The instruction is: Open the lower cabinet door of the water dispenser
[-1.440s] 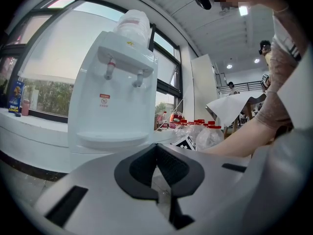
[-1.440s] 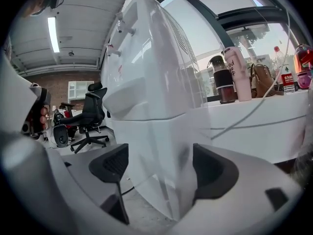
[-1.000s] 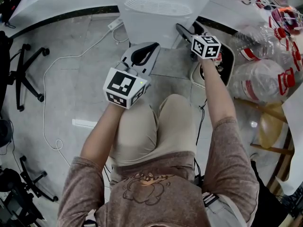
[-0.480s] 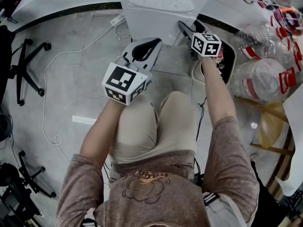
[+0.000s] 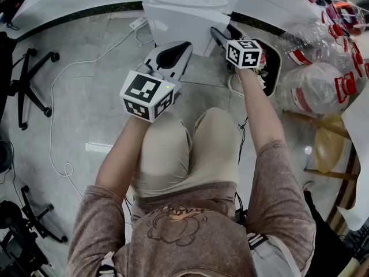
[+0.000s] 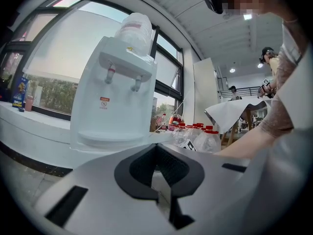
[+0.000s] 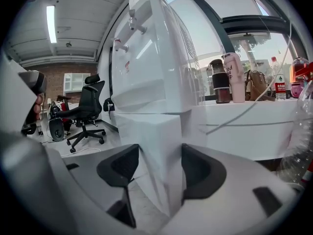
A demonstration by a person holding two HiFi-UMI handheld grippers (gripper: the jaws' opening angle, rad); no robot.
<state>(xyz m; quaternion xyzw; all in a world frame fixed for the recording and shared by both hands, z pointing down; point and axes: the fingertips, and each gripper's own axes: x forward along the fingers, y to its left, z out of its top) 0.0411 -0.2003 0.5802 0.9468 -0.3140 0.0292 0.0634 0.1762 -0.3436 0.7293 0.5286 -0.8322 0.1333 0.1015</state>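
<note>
The white water dispenser [image 5: 190, 10] stands on the floor right in front of me, and its taps and bottle show in the left gripper view [image 6: 115, 97]. My right gripper [image 5: 229, 36] reaches its lower right corner. In the right gripper view the lower cabinet door [image 7: 146, 146] has its vertical edge between the jaws of my right gripper [image 7: 160, 173]. Those jaws have just been closing, and I see no firm press on the edge. My left gripper [image 5: 185, 46] hovers short of the cabinet front, and its jaws [image 6: 157, 151] are shut on nothing.
Large water bottles with red caps [image 5: 314, 91] crowd the floor at the right. Office chairs [image 5: 29, 85] stand at the left, and a white cable [image 5: 57, 97] runs from a power strip [image 5: 138, 25]. Drink cups [image 7: 217, 82] stand on the sill behind the dispenser.
My right gripper has shifted a little to the left, closer to the dispenser's corner. The left gripper has stayed where it was.
</note>
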